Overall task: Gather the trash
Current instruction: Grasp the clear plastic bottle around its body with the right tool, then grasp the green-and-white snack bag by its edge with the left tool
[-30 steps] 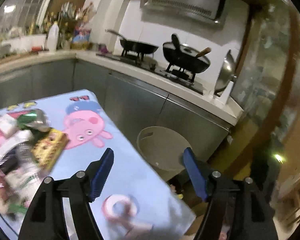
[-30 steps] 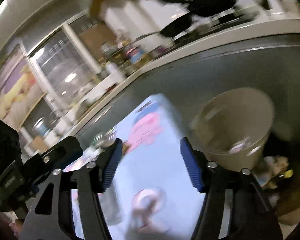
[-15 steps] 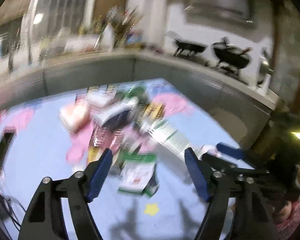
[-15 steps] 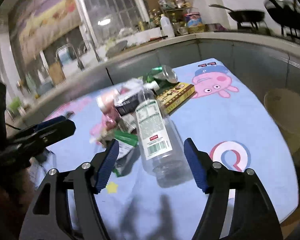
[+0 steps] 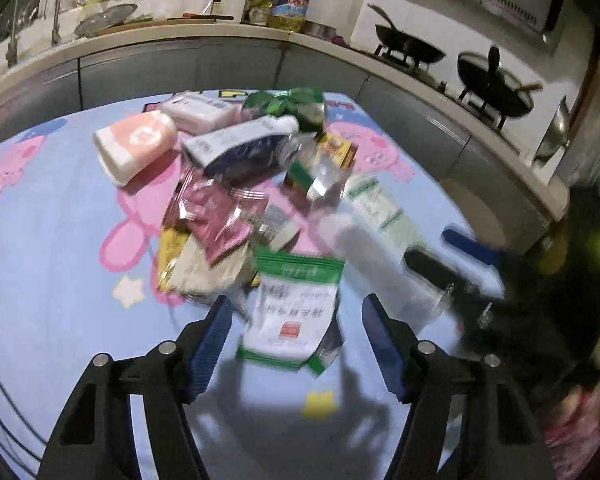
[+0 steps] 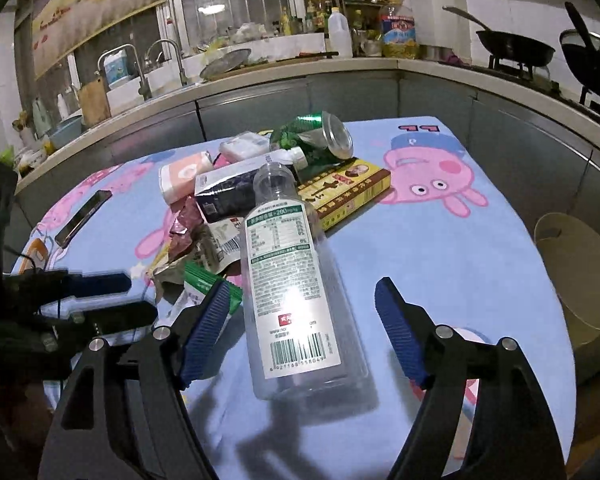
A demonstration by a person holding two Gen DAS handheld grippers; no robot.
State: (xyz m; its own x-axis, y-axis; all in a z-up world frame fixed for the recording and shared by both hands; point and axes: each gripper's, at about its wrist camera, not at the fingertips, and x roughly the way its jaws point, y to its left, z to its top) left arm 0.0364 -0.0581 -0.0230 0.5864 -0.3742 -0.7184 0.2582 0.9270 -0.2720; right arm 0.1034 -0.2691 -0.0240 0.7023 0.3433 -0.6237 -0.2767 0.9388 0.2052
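Observation:
A heap of trash lies on a blue cartoon tablecloth (image 6: 452,248). A clear plastic bottle (image 6: 292,280) lies on its side between the open jaws of my right gripper (image 6: 300,308), which is empty. In the left wrist view my left gripper (image 5: 296,316) is open and empty, with a green and white sachet (image 5: 292,308) lying between its fingers. Behind them are maroon wrappers (image 5: 216,216), a pink tissue pack (image 5: 136,144), a white and dark carton (image 5: 240,144), a crushed green can (image 6: 316,136) and a yellow box (image 6: 348,192). The right gripper shows blurred at the right of the left wrist view (image 5: 452,264).
A beige bin (image 6: 576,280) stands on the floor beside the table's right edge. A phone (image 6: 84,216) lies at the table's left. A steel kitchen counter with a sink (image 6: 156,76), bottles and woks (image 5: 412,48) wraps around behind the table.
Both grippers have swung from the bin side to the trash heap and come closer over it. The bottle now lies between the right fingers and the sachet between the left fingers.

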